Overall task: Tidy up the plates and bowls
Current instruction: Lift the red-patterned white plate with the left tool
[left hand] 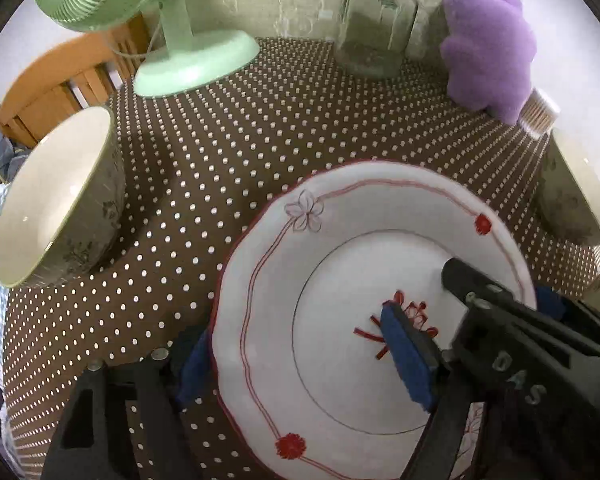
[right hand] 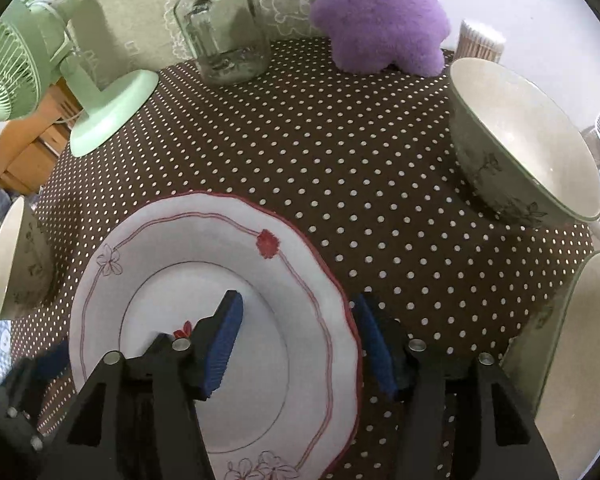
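Plate [right hand: 204, 320] sits low-centre on the dotted tablecloth [right hand: 340, 160]. Both grippers straddle its rim, left gripper [left hand: 296, 360] wide, right gripper [right hand: 300, 344] about half open, neither pinching as far as I can tell. Bowls [right hand: 520, 140] still scattered at the edges, nothing stacked yet.

right gripper [right hand: 296, 344] straddles the plate [right hand: 172, 248] rim, jaws apart, near the dotted table's [right hand: 340, 152] front edge.
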Demonstrator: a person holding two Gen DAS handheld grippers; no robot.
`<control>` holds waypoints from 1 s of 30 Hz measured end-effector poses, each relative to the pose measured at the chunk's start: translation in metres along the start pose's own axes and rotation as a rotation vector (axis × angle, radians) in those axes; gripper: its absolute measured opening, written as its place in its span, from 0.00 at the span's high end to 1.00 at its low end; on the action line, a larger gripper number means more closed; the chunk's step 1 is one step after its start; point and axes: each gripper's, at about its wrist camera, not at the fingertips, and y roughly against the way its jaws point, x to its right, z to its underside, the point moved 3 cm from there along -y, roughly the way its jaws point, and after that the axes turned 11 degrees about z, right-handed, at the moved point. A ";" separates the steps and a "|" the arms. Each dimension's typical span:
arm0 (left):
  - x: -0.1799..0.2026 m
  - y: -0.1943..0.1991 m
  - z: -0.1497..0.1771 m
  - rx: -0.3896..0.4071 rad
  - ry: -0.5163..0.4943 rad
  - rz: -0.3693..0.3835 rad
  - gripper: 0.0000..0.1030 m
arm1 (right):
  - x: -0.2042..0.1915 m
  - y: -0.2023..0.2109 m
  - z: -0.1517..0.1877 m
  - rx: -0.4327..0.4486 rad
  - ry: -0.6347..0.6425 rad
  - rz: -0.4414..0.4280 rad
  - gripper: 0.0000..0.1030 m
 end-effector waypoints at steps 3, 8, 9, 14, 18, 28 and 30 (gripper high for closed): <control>-0.002 0.001 0.000 0.005 0.005 0.011 0.23 | -0.005 0.001 0.001 -0.005 0.011 0.005 0.42; 0.005 0.007 0.004 0.021 -0.011 0.001 0.24 | -0.003 0.004 0.006 -0.006 0.005 0.010 0.42; 0.008 0.010 0.005 0.030 -0.017 -0.005 0.24 | -0.002 0.006 0.007 -0.001 0.005 0.010 0.42; 0.009 0.028 0.006 0.046 -0.019 -0.006 0.24 | 0.002 0.024 0.009 0.026 0.011 0.004 0.42; 0.010 0.048 0.006 0.068 -0.031 -0.005 0.24 | 0.005 0.047 0.010 0.048 0.009 0.000 0.42; 0.001 0.099 0.026 0.093 -0.061 0.041 0.26 | 0.000 0.107 0.035 0.087 -0.020 0.025 0.42; -0.001 0.107 0.032 0.095 -0.068 0.049 0.26 | -0.003 0.118 0.044 0.093 -0.025 0.033 0.42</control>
